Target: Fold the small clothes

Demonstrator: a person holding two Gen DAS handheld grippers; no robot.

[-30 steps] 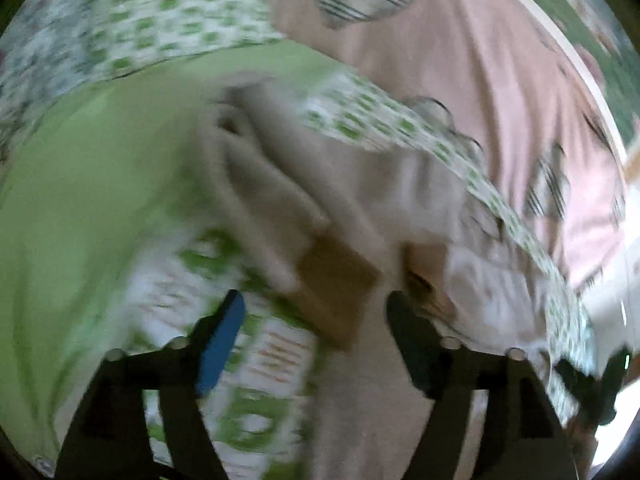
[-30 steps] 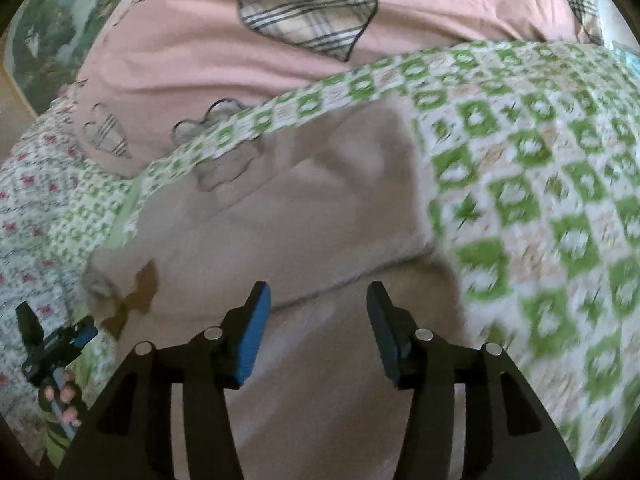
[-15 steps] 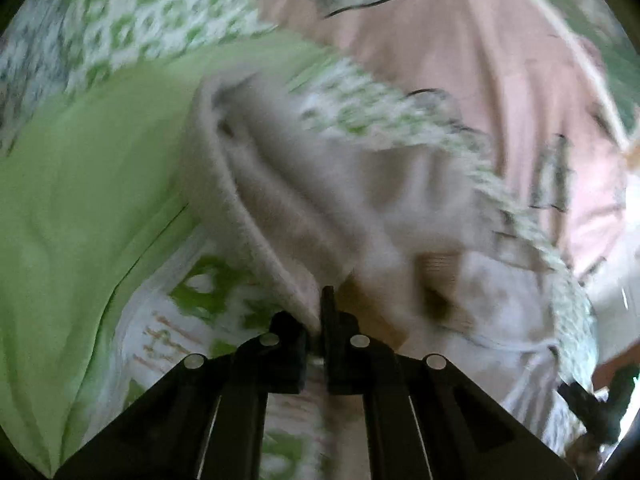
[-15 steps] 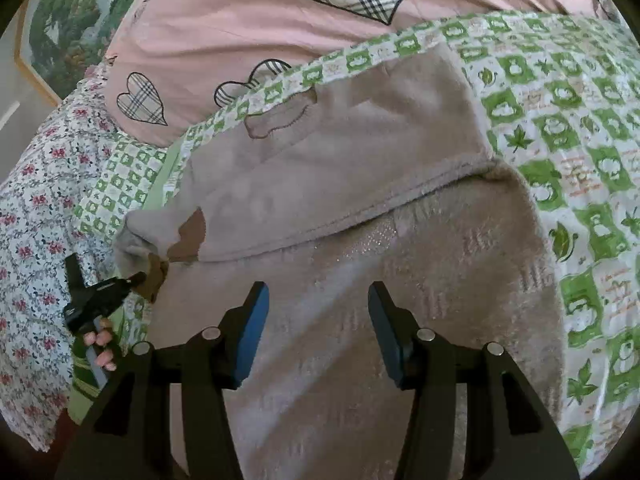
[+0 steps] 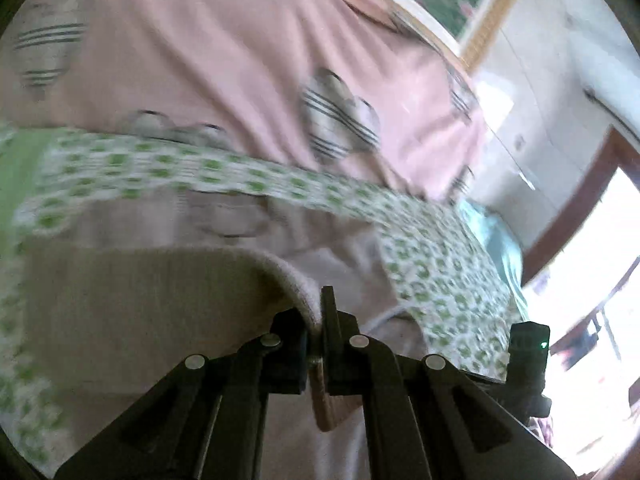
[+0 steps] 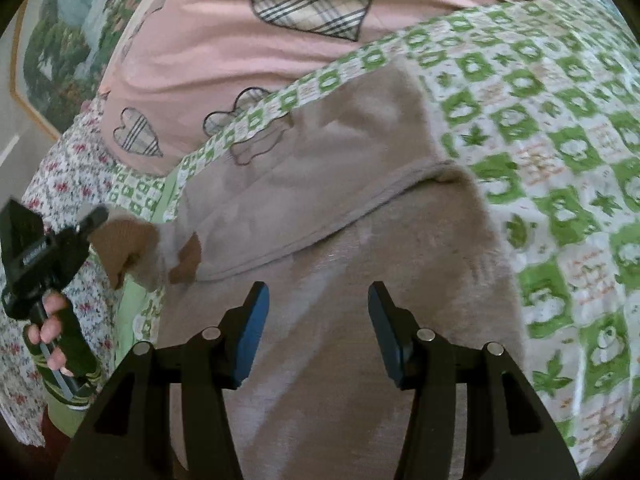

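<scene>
A small beige-brown knitted garment [image 6: 340, 208] lies on a green-and-white patterned bedspread [image 6: 560, 140], partly folded over itself. My left gripper [image 5: 316, 320] is shut on its edge [image 5: 288, 276], near a darker brown cuff [image 5: 324, 404], and lifts that edge. In the right wrist view the left gripper [image 6: 96, 216] shows at the far left with the brown cuff [image 6: 124, 240] hanging from it. My right gripper [image 6: 316, 312] is open and empty, low over the near part of the garment.
A pink quilt with plaid hearts [image 6: 280, 40] lies behind the garment. A floral sheet [image 6: 60, 168] is on the left. A framed picture [image 6: 52, 60], a wall and a bright doorway [image 5: 600, 260] lie beyond the bed.
My left gripper closed on the garment's edge and has lifted and swung it; its view now faces the quilt and doorway. My right gripper stayed open over the garment, shifting slightly.
</scene>
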